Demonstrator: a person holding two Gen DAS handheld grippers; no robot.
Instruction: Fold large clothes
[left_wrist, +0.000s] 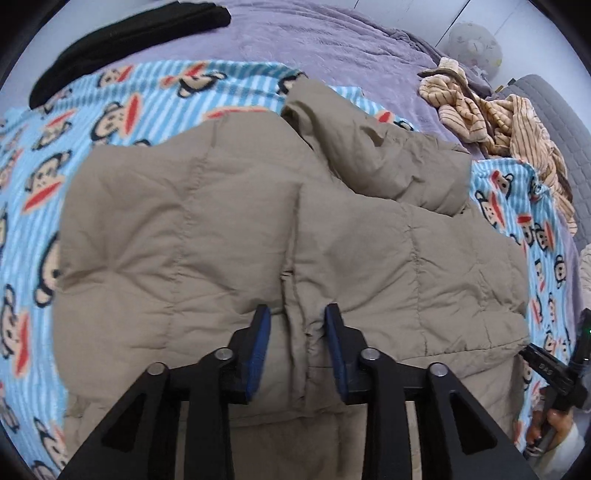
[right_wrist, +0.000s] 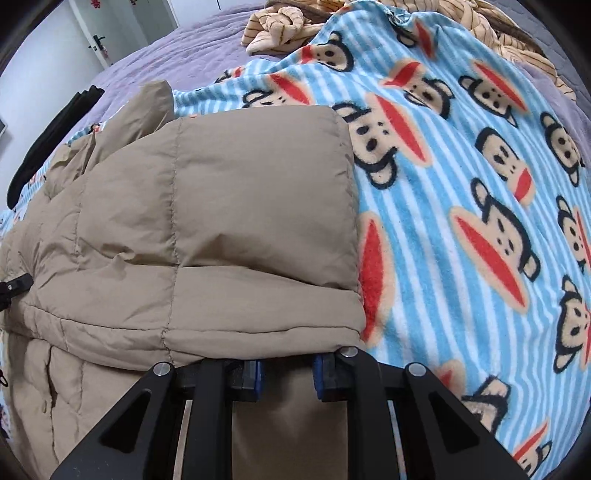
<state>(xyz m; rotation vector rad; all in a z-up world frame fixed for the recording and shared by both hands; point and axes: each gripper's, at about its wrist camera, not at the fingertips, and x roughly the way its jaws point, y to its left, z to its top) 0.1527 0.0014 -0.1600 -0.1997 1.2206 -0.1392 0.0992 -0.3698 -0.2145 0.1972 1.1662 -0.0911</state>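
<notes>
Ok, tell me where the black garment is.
The black garment lies at the left wrist view's upper left, on the purple bedspread beyond the monkey blanket.

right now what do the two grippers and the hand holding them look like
Both the left gripper and the right gripper are matte black, with angular arms with triangular cutouts, round silver pivot pins and blue finger pads. In the left wrist view, a bare hand with a pale cuff grips the right gripper's black handle, which bears a small green light.

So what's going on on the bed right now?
A person is folding a tan puffer jacket on a monkey-print fleece blanket. The left gripper sits open over the jacket's middle seam. The right gripper's fingertips are tucked under the folded edge; its grip can't be seen.
</notes>
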